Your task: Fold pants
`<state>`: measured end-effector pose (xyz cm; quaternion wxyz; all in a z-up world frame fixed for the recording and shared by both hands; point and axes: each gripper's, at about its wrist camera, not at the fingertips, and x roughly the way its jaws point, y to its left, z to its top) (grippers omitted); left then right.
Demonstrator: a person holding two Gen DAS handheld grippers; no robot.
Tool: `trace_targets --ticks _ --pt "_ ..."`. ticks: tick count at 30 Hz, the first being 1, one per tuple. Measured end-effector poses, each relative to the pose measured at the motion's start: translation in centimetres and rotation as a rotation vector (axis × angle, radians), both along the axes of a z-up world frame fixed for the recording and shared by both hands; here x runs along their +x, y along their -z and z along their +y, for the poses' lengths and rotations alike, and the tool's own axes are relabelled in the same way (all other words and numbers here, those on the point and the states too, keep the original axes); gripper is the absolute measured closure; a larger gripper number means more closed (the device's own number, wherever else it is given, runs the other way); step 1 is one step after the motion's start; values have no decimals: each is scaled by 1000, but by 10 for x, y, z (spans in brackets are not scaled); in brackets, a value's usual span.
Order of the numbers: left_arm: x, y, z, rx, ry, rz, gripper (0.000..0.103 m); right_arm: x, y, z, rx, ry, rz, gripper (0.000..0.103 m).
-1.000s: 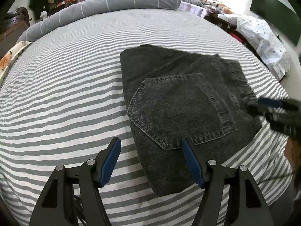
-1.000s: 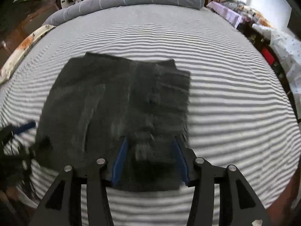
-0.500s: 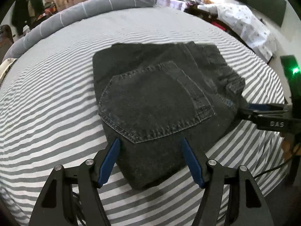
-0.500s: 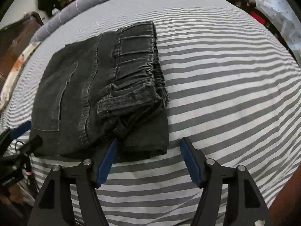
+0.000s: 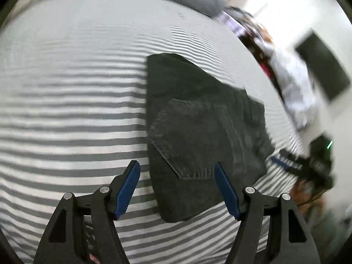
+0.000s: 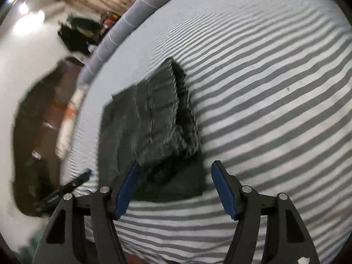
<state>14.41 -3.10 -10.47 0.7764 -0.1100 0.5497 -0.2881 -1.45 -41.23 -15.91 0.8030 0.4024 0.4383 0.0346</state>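
The dark grey denim pants lie folded into a compact rectangle on the striped bed, back pocket up. They also show in the right wrist view, waistband edge toward the right. My left gripper is open and empty, hovering at the near left corner of the pants. My right gripper is open and empty, just off the near edge of the pants. The right gripper also shows in the left wrist view, to the right of the pants. The left gripper shows in the right wrist view, at the lower left.
The grey-and-white striped bed sheet spreads wide around the pants. A grey bolster lies along the head of the bed. Cluttered furniture and clothes stand beyond the right bed edge. Both views are motion-blurred.
Both grippers have pulled back and swung outward from the folded pants. The right gripper has let go of the waistband edge. The pants stay in place.
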Motion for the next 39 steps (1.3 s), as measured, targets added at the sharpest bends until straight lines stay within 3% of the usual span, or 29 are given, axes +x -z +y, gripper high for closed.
trace_targets --ticks 6,12,17,23,28,30,35,39 --pt "24 18 0 -73 -34 147 33 34 15 -21 125 -39 -18 38" --pt "41 37 -13 -65 -22 195 33 58 28 -27 148 -79 -10 45" --pt "50 43 -22 -88 -31 162 32 68 37 -22 173 -135 -56 47" --pt "52 43 -51 -41 29 41 20 101 41 0 170 -216 -73 50" --pt "51 45 -68 -13 38 -31 18 105 40 6 185 -215 -61 54" --pt "49 42 -68 -30 40 -27 26 103 41 10 194 -198 -48 67" --pt "52 37 -55 -79 11 -7 77 90 25 22 138 -132 -50 75" --pt "43 21 -62 -39 43 -75 87 88 6 33 67 -99 -26 77"
